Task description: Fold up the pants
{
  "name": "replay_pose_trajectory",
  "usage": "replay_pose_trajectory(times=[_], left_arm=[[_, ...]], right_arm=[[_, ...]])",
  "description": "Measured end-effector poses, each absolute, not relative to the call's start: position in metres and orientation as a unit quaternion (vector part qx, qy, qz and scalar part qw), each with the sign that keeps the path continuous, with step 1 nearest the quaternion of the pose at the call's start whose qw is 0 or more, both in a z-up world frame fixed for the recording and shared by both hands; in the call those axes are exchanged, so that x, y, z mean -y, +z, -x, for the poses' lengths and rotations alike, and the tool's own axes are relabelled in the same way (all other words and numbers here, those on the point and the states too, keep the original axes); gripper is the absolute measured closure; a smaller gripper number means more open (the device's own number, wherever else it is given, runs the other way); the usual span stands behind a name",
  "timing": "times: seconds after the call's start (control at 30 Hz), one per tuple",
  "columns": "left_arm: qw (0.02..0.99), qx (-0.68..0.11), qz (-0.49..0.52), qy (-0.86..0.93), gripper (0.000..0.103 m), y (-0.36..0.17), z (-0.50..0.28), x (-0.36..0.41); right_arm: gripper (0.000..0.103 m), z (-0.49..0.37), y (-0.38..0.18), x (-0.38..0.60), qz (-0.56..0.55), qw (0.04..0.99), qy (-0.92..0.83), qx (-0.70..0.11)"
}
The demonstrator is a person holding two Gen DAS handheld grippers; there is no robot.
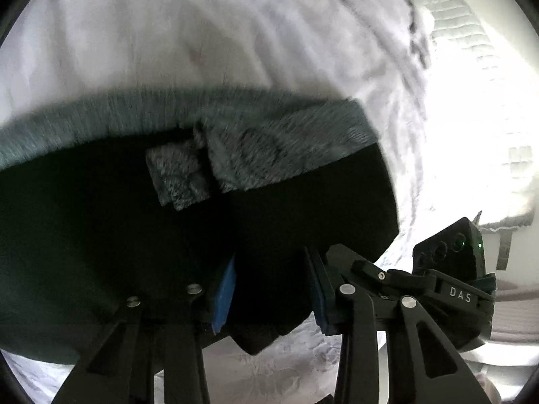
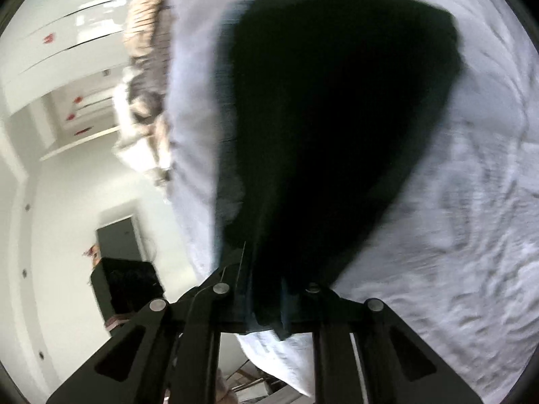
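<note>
The pants (image 1: pixel 118 229) are dark green-black with a grey knitted waistband (image 1: pixel 262 134) and lie on a white bedsheet (image 1: pixel 168 33). My left gripper (image 1: pixel 269 296) has blue pads (image 1: pixel 225 293) on either side of a fold of the dark cloth; the jaws stand fairly wide with cloth between them. My right gripper (image 2: pixel 266 303) is shut on the dark pants (image 2: pixel 337 118), which stretch away from it over the sheet (image 2: pixel 454 235). The right gripper's body (image 1: pixel 451 269) shows at the lower right of the left wrist view.
A quilted white cover (image 1: pixel 471 67) lies at the far right of the bed. A striped bundle of bedding (image 2: pixel 148 50) sits at the bed's far edge. A black box (image 2: pixel 124 286) stands on the floor beside white cabinets (image 2: pixel 50 33).
</note>
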State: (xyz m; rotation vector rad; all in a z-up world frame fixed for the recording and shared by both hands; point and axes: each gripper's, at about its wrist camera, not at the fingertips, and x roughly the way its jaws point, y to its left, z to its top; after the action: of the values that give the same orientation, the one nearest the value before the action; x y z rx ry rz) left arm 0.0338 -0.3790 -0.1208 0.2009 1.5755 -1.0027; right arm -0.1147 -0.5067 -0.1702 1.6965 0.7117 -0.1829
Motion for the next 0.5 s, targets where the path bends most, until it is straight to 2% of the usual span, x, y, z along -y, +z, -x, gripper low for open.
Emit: replay_pose_trajectory(times=[0.13, 0.2, 0.3, 0.37, 0.47, 0.5], left_arm=[[0.619, -0.632, -0.114, -0.452, 0.062, -0.091, -0.043, 0.378], [0.627, -0.625, -0.137, -0.444, 0.063, -0.095, -0.048, 0.377], [0.615, -0.653, -0.159, -0.413, 0.063, -0.125, -0.055, 0.368], [0.601, -0.680, -0.158, -0.388, 0.063, -0.153, -0.055, 0.358], [0.612, -0.671, -0.138, -0.395, 0.063, -0.153, -0.054, 0.350], [0.613, -0.670, -0.139, -0.396, 0.063, -0.152, -0.054, 0.351]], right_arm=[[0.090, 0.106, -0.159, 0.502, -0.748, 0.605, -0.062, -0.265], [0.090, 0.094, -0.164, 0.494, -0.751, 0.602, -0.057, -0.266], [0.091, 0.083, -0.184, 0.477, -0.737, 0.597, -0.067, -0.310], [0.089, 0.081, -0.200, 0.468, -0.707, 0.593, -0.102, -0.370], [0.080, 0.077, -0.193, 0.468, -0.685, 0.593, -0.083, -0.416], [0.066, 0.072, -0.180, 0.469, -0.653, 0.609, -0.063, -0.445]])
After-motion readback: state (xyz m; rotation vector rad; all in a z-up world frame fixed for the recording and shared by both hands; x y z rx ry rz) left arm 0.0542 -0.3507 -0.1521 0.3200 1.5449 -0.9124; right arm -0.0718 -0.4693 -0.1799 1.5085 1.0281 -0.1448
